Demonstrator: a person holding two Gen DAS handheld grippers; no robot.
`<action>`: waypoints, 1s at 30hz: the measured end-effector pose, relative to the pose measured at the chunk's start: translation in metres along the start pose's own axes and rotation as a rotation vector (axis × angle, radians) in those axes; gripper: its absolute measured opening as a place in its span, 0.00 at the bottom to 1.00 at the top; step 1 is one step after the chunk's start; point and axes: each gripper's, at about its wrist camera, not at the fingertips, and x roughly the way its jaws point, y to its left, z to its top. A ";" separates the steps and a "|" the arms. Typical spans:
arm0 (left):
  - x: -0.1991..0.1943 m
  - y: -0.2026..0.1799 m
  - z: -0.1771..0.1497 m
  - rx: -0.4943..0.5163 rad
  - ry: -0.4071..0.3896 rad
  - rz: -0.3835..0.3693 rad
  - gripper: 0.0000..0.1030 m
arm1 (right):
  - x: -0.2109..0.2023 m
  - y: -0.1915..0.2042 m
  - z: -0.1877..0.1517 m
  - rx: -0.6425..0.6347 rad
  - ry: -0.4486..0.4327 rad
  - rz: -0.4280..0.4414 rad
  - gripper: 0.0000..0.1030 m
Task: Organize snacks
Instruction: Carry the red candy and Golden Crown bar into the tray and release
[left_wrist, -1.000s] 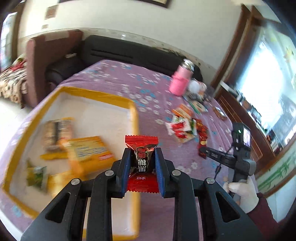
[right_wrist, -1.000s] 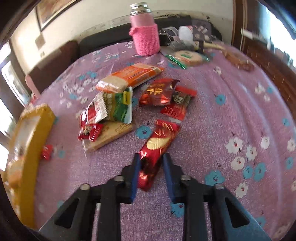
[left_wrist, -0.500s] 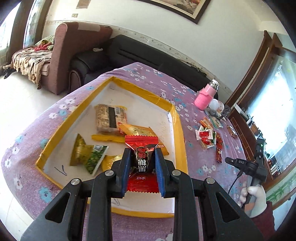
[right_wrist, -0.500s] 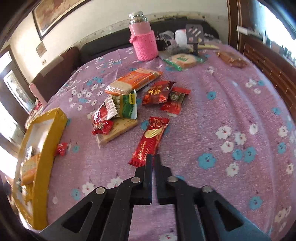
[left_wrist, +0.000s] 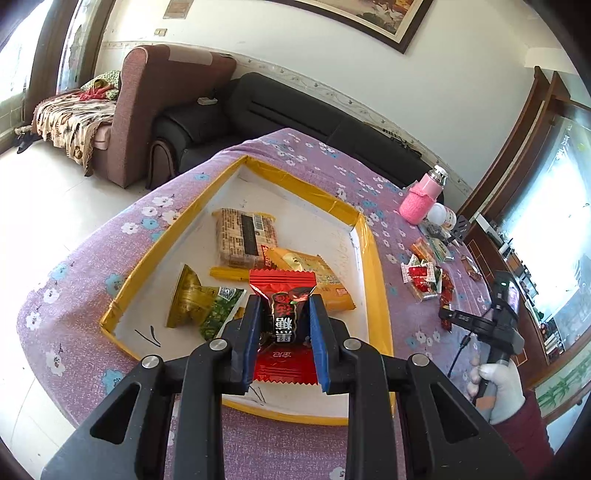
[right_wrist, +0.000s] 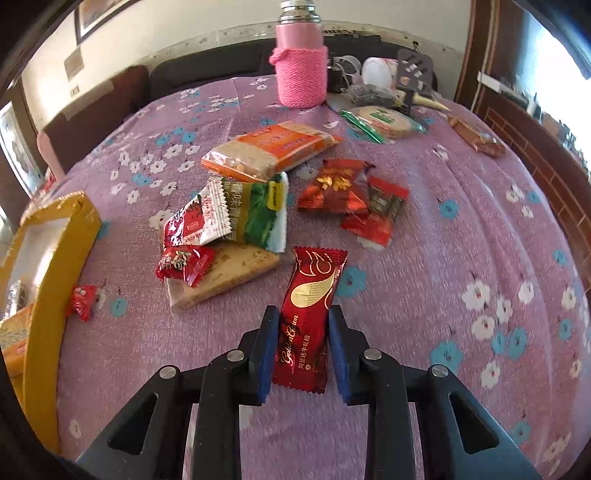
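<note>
My left gripper (left_wrist: 283, 325) is shut on a red candy wrapper (left_wrist: 282, 295) and holds it above the yellow-rimmed white tray (left_wrist: 373, 258). The tray holds several snack packs, among them a brown biscuit pack (left_wrist: 245, 240) and a green packet (left_wrist: 218, 314). My right gripper (right_wrist: 302, 347) is open, its fingers on either side of a long red chocolate bar (right_wrist: 308, 317) lying on the purple cloth. The tray's corner also shows in the right wrist view (right_wrist: 55, 258). A pile of loose snacks (right_wrist: 236, 218) lies beyond the bar.
A pink knitted bottle (right_wrist: 301, 62) stands at the table's far edge with cups and clutter beside it. A small red candy (right_wrist: 83, 301) lies next to the tray. Sofas (left_wrist: 184, 110) stand behind the table. The right hand's gripper (left_wrist: 495, 328) shows in the left view.
My right gripper was shut short of the chocolate bar; now it is open and has moved forward around it. My left gripper has held the red candy over the tray, rising slightly.
</note>
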 end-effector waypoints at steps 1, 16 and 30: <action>0.003 0.000 -0.001 0.002 0.007 0.001 0.22 | -0.003 -0.005 -0.002 0.018 -0.002 0.014 0.27; 0.027 0.028 0.004 -0.053 0.060 0.117 0.22 | -0.093 0.120 -0.028 -0.176 0.005 0.514 0.26; -0.061 0.066 0.015 -0.114 -0.088 0.120 0.25 | -0.063 0.284 -0.050 -0.428 0.141 0.577 0.26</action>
